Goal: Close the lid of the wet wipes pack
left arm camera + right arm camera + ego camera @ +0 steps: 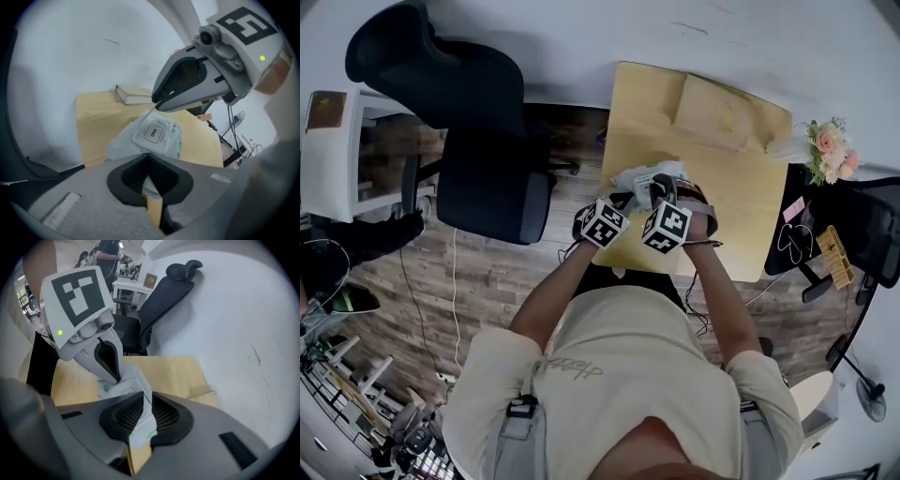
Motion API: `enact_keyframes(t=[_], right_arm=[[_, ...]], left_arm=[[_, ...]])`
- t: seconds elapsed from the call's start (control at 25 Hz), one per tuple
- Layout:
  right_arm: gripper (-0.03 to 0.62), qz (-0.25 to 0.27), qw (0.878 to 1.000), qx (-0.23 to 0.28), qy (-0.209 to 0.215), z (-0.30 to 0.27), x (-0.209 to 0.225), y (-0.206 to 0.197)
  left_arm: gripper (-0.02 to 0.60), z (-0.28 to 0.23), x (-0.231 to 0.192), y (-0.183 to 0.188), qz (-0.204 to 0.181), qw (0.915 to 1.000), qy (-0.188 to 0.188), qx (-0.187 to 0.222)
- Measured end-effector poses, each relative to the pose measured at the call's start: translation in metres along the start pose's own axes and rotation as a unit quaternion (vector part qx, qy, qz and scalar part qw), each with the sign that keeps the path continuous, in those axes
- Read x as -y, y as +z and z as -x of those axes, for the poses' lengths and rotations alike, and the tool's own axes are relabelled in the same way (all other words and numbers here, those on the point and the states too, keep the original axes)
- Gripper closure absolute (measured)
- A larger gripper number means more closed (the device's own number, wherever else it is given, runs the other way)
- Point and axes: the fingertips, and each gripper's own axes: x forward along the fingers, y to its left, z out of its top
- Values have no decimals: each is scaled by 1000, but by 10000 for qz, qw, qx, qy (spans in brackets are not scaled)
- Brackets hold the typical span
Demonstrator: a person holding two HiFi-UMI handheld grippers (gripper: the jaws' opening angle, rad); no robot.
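Note:
The white wet wipes pack (645, 177) lies on the small wooden table (750, 216). In the left gripper view the pack (154, 136) shows its lid, marked "OPEN", lying flat. My left gripper (628, 200) (150, 161) is at the pack's near-left edge, jaws together with a sliver of white wrapper between the pads. My right gripper (664, 190) (142, 411) is shut on the pack's edge (140, 394), and white wrapper runs between its pads. Each gripper shows in the other's view: the right gripper (155, 105) and the left gripper (117, 377), tips at the pack.
A flat cardboard box (712, 112) (133, 93) lies at the table's far side by the white wall. Flowers (830, 145) stand off the table's right corner. A black office chair (487, 178) (159, 301) stands to the left, with a white desk (328, 150) beyond it.

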Motion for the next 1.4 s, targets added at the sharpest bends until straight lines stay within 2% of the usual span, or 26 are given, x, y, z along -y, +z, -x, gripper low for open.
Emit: enact_keyframes(t=[0.2, 0.4, 0.48, 0.6, 0.8, 1.04, 1.16, 1.28, 1.4], right_arm=[[539, -10, 10000, 57, 36, 3, 8, 5], [537, -132, 9992, 175, -335, 5, 33, 11], [539, -168, 9989, 215, -382, 2, 38, 11], [539, -187, 9987, 265, -384, -4, 41, 11], [539, -674, 9965, 491, -104, -17, 43, 11], [539, -1302, 9878, 839, 176, -35, 52, 11], [539, -1474, 9840, 943, 330, -49, 53, 10], [539, -1535, 9831, 877, 478, -60, 52, 6], [539, -1529, 9829, 791, 645, -68, 48, 3]], left_arm=[[563, 1, 0, 0, 147, 9999, -65, -22], [565, 5, 0, 1, 53, 10000, 17, -78], [565, 5, 1, 1, 10, 9999, 54, -108], [563, 6, 2, 1, 147, 9998, 35, -136], [563, 9, 1, 7, 332, 9994, 20, 42], [563, 18, -1, 16, 522, 9984, 64, 205], [563, 22, -3, 19, 526, 9983, 104, 232], [563, 24, -6, 26, 529, 9978, 134, 364], [563, 28, -8, 29, 586, 9976, 177, 322]])
